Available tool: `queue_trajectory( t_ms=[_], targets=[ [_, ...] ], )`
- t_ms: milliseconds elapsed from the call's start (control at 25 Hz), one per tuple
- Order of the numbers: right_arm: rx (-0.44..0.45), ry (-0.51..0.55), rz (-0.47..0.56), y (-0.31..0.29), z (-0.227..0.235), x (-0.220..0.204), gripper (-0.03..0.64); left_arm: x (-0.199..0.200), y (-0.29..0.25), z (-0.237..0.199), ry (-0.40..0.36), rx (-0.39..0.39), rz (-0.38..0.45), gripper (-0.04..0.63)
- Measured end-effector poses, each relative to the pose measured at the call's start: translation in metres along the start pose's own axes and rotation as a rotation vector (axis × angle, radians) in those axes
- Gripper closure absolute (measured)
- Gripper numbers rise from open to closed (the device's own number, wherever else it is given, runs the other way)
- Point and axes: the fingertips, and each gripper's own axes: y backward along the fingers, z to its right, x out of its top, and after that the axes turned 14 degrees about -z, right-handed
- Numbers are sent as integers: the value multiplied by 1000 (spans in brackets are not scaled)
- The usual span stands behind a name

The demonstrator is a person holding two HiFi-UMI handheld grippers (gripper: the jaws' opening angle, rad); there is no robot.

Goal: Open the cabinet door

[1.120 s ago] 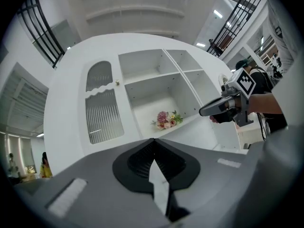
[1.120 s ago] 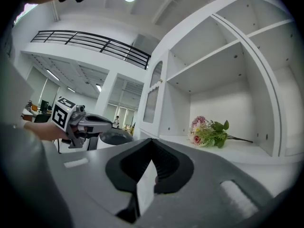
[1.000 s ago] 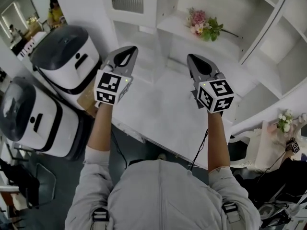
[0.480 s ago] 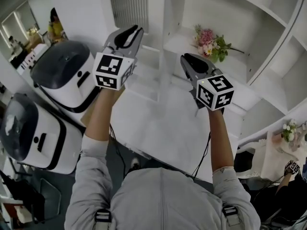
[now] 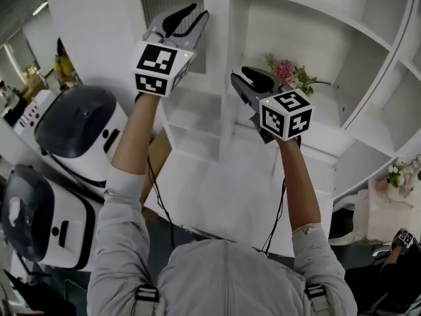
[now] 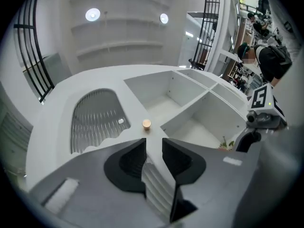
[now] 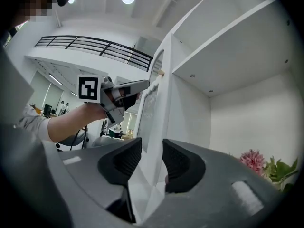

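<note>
Both the left gripper (image 5: pixel 199 12) and right gripper (image 5: pixel 238 76) are hanging open and empty, jaws just opening, as I'm lining up on the small knob (image 6: pixel 147 123) of the shut cabinet door (image 6: pixel 95 120) ahead — light, rigid, probably slick.

A lab or office hall with a staged home corner: a white shelf unit (image 5: pixel 342 18) holding flowers (image 5: pixel 289 74), bulky white machines (image 5: pixel 75 130), people (image 6: pixel 268 61) working beyond, and a railed mezzanine (image 7: pixel 95 46).
</note>
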Motion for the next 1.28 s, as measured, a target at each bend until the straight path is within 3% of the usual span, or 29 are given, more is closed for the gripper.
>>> queue_trajectory(
  t_ms=[120,240,440,1200,1280],
  targets=[
    [-10,-12,4,-5,4,6,472,11,-11,-3,-14,-6,28,458],
    [-10,-12,7,-9,5,12,469,24,-17,-1,-84,12,45,450],
    [-19,-21,-6,-17,9,14,460,39,-32,-4,-149,28,15,413],
    [-59,-35,-55,-15,12,16,460,41,-49,-14,-113,0,-21,491],
    [-59,-35,-56,-17,10,17,460,41,-46,-14,-75,-19,-7,496]
  ],
)
